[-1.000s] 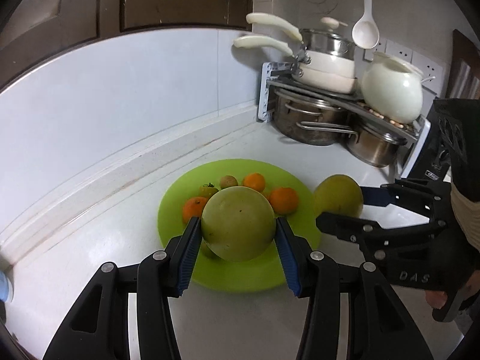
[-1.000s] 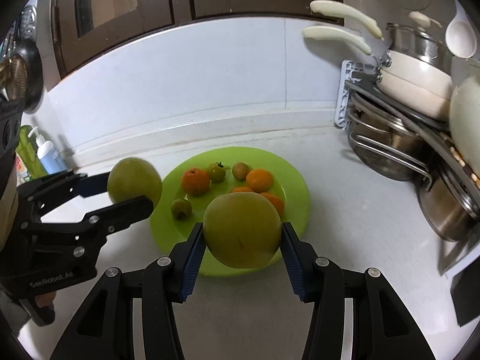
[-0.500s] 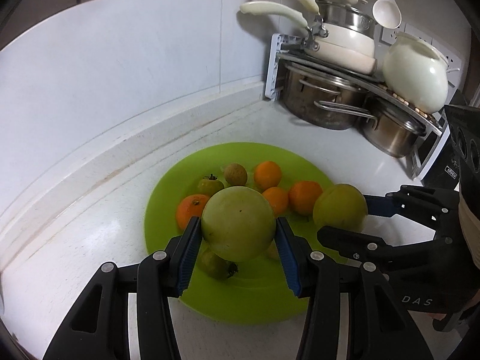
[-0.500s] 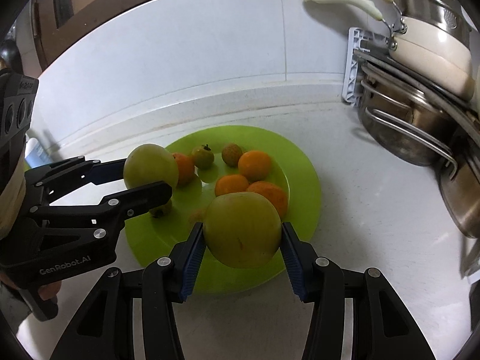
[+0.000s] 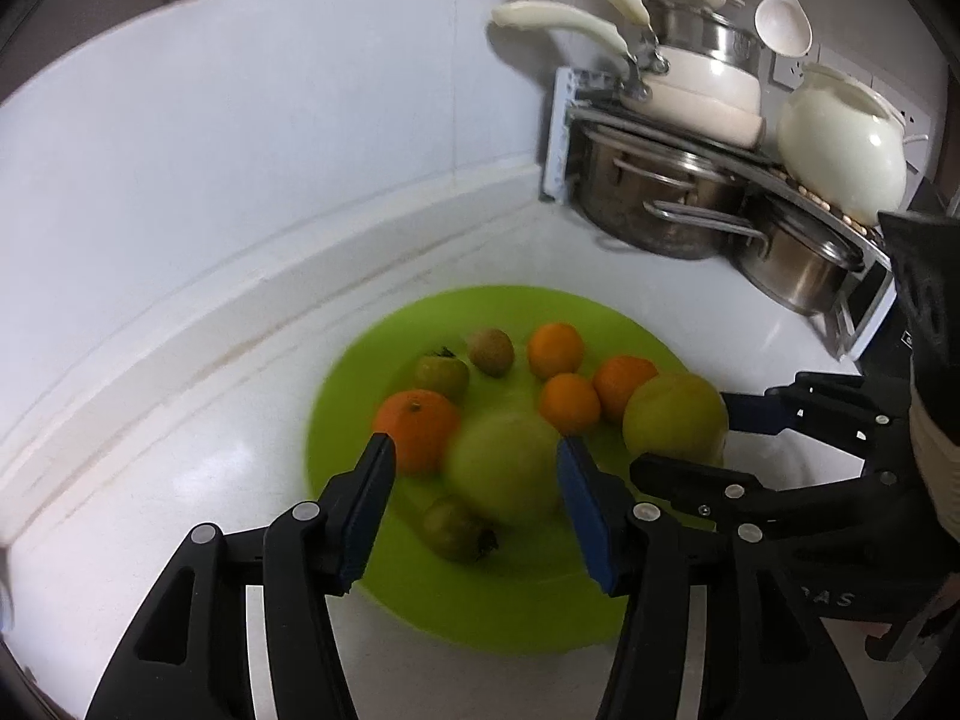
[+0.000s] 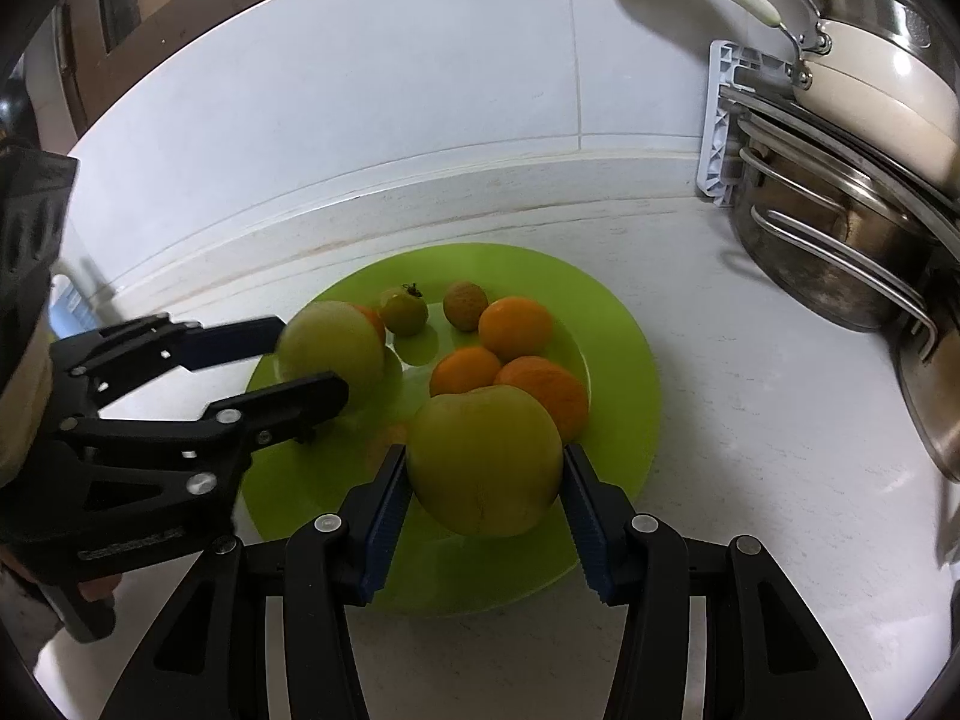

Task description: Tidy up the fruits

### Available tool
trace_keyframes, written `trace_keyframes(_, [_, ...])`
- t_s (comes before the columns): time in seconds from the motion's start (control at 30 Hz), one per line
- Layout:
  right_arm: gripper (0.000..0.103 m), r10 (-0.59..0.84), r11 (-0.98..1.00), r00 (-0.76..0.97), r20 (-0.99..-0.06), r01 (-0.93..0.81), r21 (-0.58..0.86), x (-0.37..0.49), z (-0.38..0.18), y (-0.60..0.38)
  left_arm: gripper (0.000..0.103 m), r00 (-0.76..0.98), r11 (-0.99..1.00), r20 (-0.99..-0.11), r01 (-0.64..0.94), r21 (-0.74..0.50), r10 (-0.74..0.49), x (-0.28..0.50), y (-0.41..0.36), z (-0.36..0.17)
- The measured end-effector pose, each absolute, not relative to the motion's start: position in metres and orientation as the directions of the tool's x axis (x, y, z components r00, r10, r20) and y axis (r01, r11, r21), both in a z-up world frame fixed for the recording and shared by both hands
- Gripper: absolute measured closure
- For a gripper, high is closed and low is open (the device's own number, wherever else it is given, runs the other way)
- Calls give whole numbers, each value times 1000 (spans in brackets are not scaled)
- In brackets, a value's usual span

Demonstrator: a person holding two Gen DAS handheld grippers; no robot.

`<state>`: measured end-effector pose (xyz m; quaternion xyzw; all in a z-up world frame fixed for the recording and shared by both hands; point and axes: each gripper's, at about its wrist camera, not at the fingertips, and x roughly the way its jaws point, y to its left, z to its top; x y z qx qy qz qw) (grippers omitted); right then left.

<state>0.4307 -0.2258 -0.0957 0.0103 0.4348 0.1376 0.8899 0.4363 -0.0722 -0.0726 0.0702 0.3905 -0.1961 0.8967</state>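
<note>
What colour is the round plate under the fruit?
Lime green; clearest in the right wrist view.

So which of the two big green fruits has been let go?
The left one: a gap shows beside each finger. The right one is pinched.

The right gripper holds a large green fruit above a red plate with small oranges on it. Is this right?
Not quite: the plate is bright green, not red, as the right wrist view shows. The rest holds: the right gripper has its jaws closed on the large green fruit above that plate, with small oranges on it.
</note>
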Motion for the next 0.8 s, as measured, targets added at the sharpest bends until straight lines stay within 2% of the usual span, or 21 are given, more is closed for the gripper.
trace_keyframes(0.13, [52, 241, 966, 597, -765, -227, 127, 430, -93, -226, 45, 653, 931, -710, 366, -9, -264, 426, -61, -63])
trace_keyframes(0.23, [44, 233, 968, 611, -756, -223, 118, 427, -87, -224, 44, 666, 942, -707, 337, -1, -239, 414, -52, -59])
trace_keyframes(0.37, [43, 211, 972, 631, -747, -219, 90, 417, -79, -221, 43, 674, 954, -707, 301, -1, -213, 398, -41, -55])
trace_keyframes(0.53, [43, 194, 975, 654, -731, -208, 72, 394, -68, -219, 40, 681, 958, -703, 287, -4, -207, 378, -33, -49])
trace_keyframes(0.6, [39, 190, 978, 661, -726, -194, 79, 385, -64, -219, 39, 683, 960, -701, 280, -7, -205, 370, -29, -46])
trace_keyframes(0.8, [35, 155, 987, 689, -708, -143, 77, 352, -49, -220, 32, 697, 957, -682, 291, -13, -221, 349, -22, -33])
